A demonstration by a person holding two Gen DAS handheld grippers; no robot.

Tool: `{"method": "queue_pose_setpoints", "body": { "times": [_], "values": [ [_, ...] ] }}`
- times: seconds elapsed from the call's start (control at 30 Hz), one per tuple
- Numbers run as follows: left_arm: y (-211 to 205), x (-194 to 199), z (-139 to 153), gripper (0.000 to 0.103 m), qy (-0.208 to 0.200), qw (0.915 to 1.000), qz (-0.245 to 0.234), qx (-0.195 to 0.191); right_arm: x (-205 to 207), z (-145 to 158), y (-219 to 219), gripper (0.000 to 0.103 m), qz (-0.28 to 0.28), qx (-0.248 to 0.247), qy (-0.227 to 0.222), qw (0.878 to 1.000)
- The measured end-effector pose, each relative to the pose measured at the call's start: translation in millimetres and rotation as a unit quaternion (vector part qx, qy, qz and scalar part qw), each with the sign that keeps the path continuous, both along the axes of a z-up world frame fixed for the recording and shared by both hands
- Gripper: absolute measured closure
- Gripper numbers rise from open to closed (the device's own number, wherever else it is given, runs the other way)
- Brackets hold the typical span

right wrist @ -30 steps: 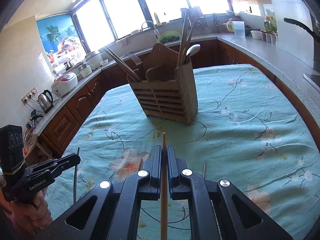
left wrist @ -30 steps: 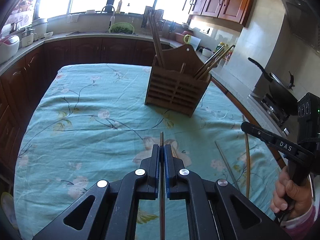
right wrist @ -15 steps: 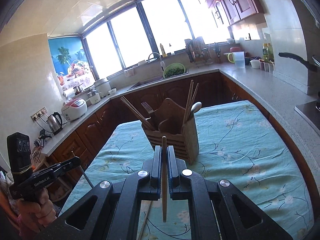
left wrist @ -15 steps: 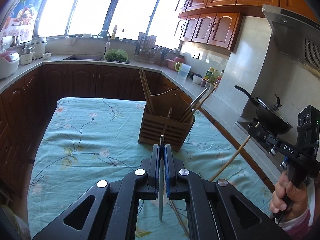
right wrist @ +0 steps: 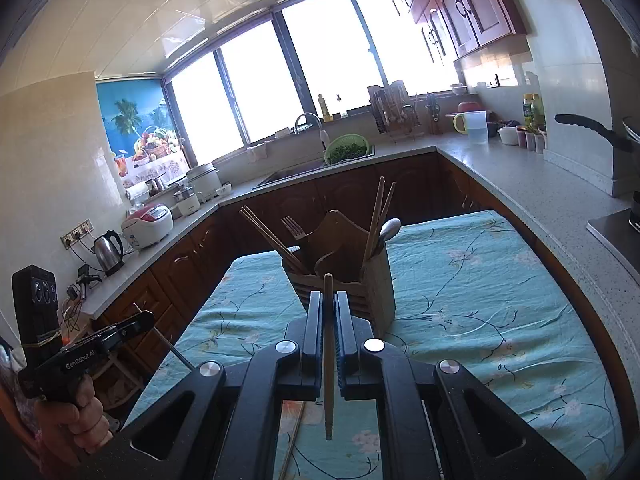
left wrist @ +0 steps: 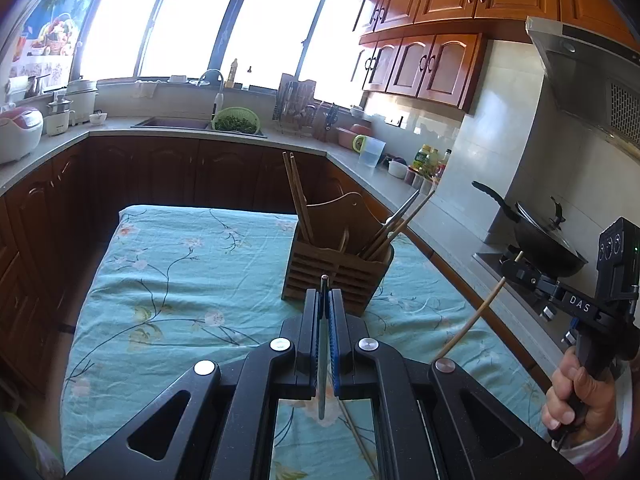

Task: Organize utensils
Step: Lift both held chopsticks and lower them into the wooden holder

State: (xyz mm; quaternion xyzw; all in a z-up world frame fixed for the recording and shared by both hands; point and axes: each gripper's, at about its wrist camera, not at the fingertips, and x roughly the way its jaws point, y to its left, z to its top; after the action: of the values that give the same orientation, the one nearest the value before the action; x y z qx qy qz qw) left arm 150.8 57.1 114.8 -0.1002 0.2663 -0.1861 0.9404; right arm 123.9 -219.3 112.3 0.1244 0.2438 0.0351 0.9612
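Note:
A slatted wooden utensil holder [left wrist: 338,278] [right wrist: 370,280] stands on the table and holds chopsticks, a fork and a spoon. My left gripper [left wrist: 324,298] is shut on a metal chopstick [left wrist: 322,360], lifted above the table in front of the holder. My right gripper [right wrist: 328,300] is shut on a wooden chopstick [right wrist: 328,360], also lifted, short of the holder. The right gripper [left wrist: 516,272] shows at the right of the left wrist view, its chopstick [left wrist: 472,320] slanting down. The left gripper [right wrist: 140,320] shows at the left of the right wrist view.
The table carries a teal floral cloth [left wrist: 180,280] [right wrist: 480,280]. A loose chopstick [left wrist: 356,436] [right wrist: 292,440] lies on the cloth below the grippers. Dark cabinets and a counter ring the table; a wok [left wrist: 544,240] sits on the stove at the right.
Both grippers have risen from the cloth, each lifting its chopstick clear of the table, and now sit higher and farther back from the holder.

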Motion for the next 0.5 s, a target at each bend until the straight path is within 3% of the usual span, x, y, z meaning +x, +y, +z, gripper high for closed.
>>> {"method": "queue_pose_setpoints", "body": {
  "times": [0.5],
  "values": [
    [1.3,8.9,5.3,0.101,-0.009,0.9999,0.005,-0.002,7.4,5.8,1.3,0.098,0.0,-0.003,-0.004,1.0]
  ]
}}
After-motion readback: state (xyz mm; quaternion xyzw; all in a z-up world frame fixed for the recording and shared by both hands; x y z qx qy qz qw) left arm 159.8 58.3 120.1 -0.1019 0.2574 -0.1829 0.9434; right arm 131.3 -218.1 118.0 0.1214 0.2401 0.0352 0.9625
